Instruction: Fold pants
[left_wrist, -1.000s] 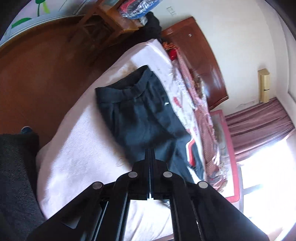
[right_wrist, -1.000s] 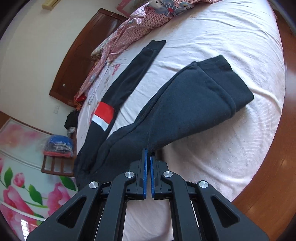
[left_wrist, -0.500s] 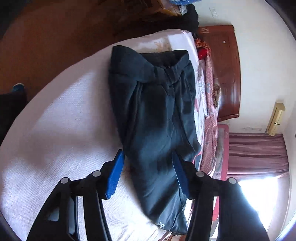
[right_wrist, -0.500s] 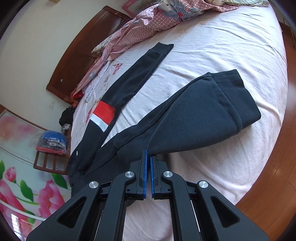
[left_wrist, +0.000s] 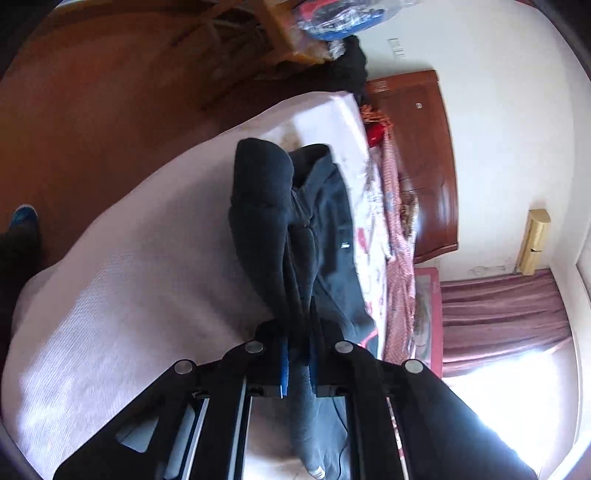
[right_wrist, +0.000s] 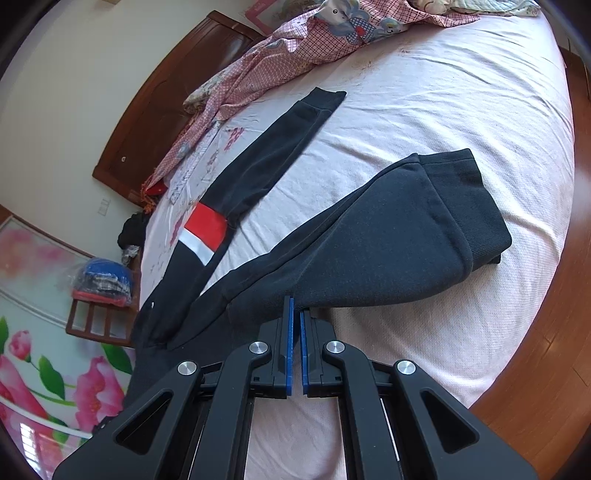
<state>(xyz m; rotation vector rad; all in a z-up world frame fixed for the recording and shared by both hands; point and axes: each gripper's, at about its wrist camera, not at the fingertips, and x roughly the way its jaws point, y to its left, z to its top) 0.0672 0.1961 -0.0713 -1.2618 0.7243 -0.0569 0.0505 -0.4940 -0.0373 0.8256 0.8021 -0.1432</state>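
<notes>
In the left wrist view, dark navy pants (left_wrist: 295, 236) are seen bunched and lifted off a pale pink bed sheet (left_wrist: 147, 295), running from the picture's centre up toward 12 o'clock, where the waistband end folds over in a rounded hump. A ridge of the fabric is clamped between the blue pads of the left gripper (left_wrist: 298, 363), at 6 o'clock of the frame, and more cloth hangs below the pads. A wooden headboard (left_wrist: 424, 166) lies at 2 o'clock and a maroon curtain (left_wrist: 498, 314) at 4 o'clock. Half a second earlier the pads stood wide apart on either side of the flat-lying pants; they have since been closed on the fabric, and the cloth has been gathered upward.

In the right wrist view, the pants (right_wrist: 369, 243) are spread on the sheet (right_wrist: 443, 110). One leg, marked by a red and white band (right_wrist: 203, 232), reaches toward 12 o'clock; the other is doubled over, its ribbed cuff ending at 3 o'clock. The right gripper (right_wrist: 295, 314) is closed, its pads nearly touching, with the edge of the doubled leg pinched at their tips. A checked pink blanket (right_wrist: 295, 48) lies at 12 o'clock. Compared with the earlier frames, this grip is unchanged and the view is shifted only slightly.
</notes>
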